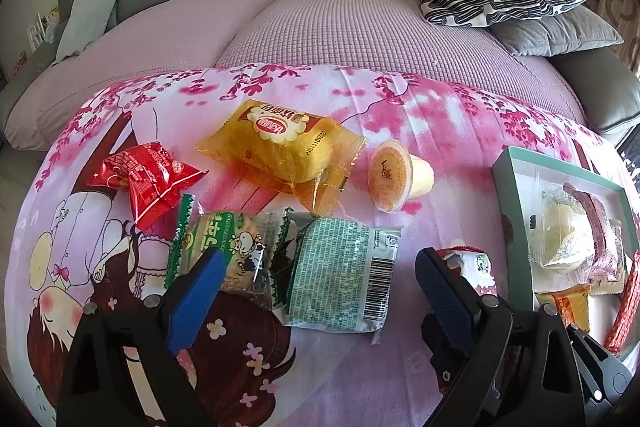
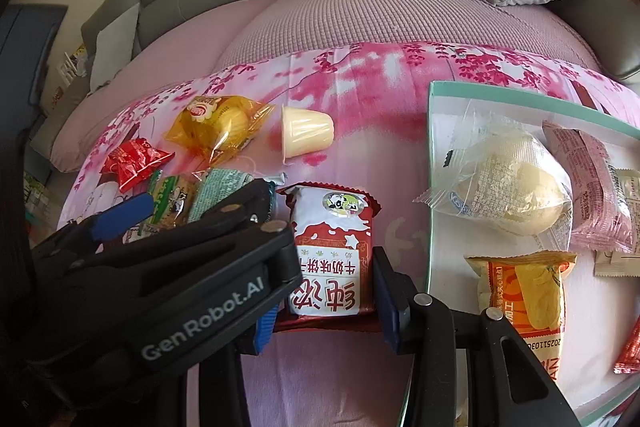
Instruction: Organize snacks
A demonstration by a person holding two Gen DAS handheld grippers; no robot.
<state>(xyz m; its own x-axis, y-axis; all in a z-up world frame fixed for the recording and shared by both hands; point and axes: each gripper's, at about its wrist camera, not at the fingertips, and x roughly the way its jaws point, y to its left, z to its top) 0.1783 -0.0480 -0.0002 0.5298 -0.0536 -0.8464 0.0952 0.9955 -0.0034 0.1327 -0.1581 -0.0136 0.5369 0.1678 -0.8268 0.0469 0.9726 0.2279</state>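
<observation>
Pink cloth [image 1: 328, 379] lies bare between snacks and tray rim [image 1: 516, 211]

Readable on the side of the black left gripper [image 2: 124, 207], seen from the right wrist view: "GenRobot.AI" in pale letters. Printed upside down on the red-and-white biscuit packet [image 2: 334, 251]: large Chinese characters "纯浓", with a smaller line above them that looks like "牛奶味饼干". Stamped upside down on the orange packet [image 2: 524, 291] in the tray [image 2: 520, 95]: a date code beginning "2025110", last digits unclear. On the yellow cake wrapper [image 1: 280, 147]: a red brand oval with white Chinese characters, too distorted to read, plus a small stamped code, roughly "20250111". On the green packet [image 1: 340, 279]: a barcode and dense fine print, illegible.
</observation>
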